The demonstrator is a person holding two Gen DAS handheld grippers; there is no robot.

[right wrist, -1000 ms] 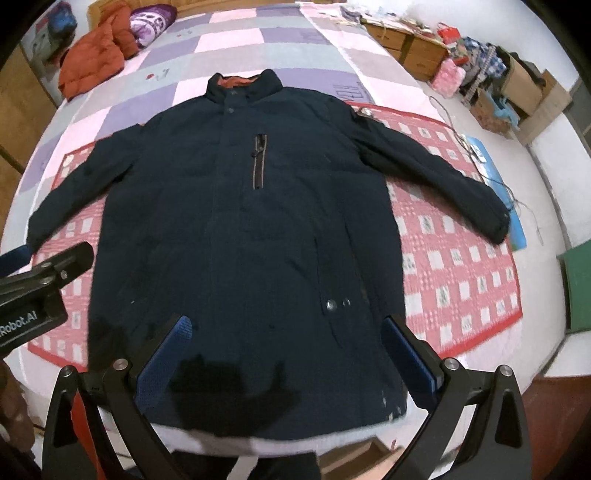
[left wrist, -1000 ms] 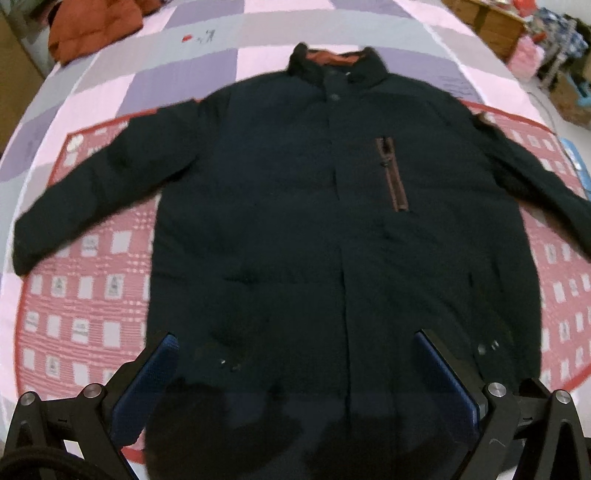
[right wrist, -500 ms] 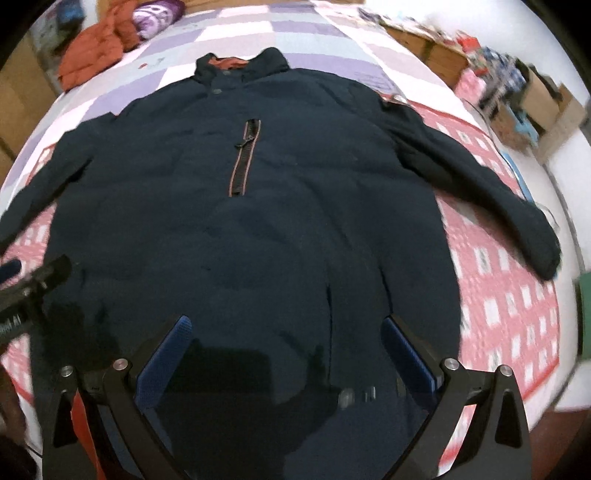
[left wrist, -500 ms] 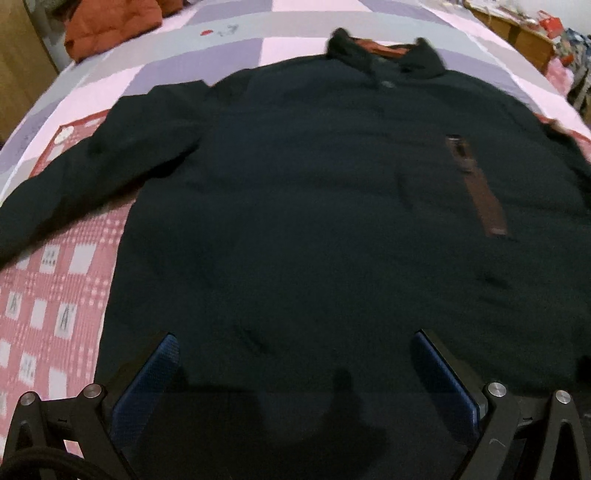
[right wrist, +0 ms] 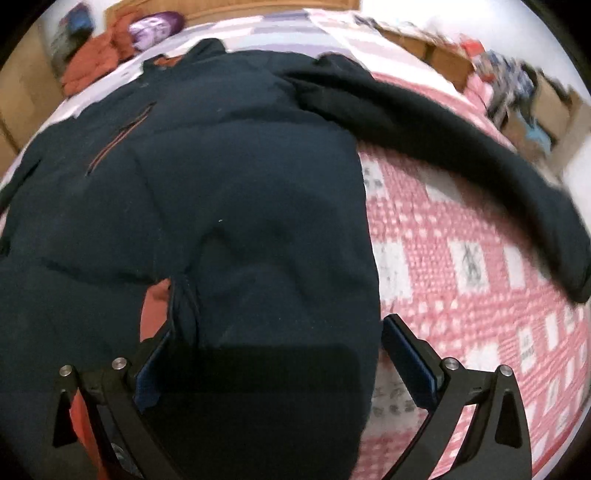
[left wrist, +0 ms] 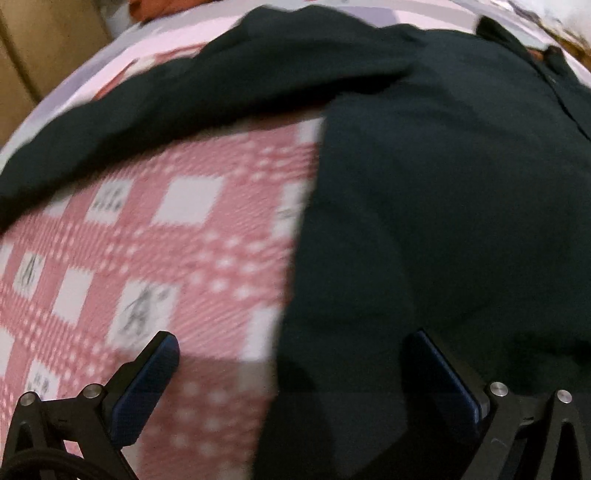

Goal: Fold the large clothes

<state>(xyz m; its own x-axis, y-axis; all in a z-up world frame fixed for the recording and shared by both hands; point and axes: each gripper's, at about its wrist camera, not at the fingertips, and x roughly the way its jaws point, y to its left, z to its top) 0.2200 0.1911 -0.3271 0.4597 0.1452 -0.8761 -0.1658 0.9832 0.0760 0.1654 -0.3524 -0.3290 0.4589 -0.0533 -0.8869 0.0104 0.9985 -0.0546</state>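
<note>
A large dark navy jacket [left wrist: 424, 206] lies front-up and spread on the bed, sleeves out to both sides. In the left wrist view my left gripper [left wrist: 291, 373] is open and low over the jacket's left side edge, one finger over the blanket, the other over the cloth. The left sleeve [left wrist: 155, 110] stretches off to the upper left. In the right wrist view the jacket [right wrist: 229, 177] fills the middle; my right gripper [right wrist: 273, 354] is open, straddling its lower right part. An orange lining [right wrist: 155, 306] shows at the front opening. The right sleeve [right wrist: 454, 147] runs to the right.
A red and white checked blanket [left wrist: 147, 266] lies under the jacket, seen also as the blanket [right wrist: 472, 280] on the right. An orange garment [right wrist: 96, 62] and purple cushion [right wrist: 155, 26] sit at the head of the bed. Wooden furniture and clutter [right wrist: 517, 81] stand beyond the right side.
Both grippers have dropped much closer to the jacket. The left one slid left to its side edge; the right one shifted right toward the lower right hem. Both stay open.
</note>
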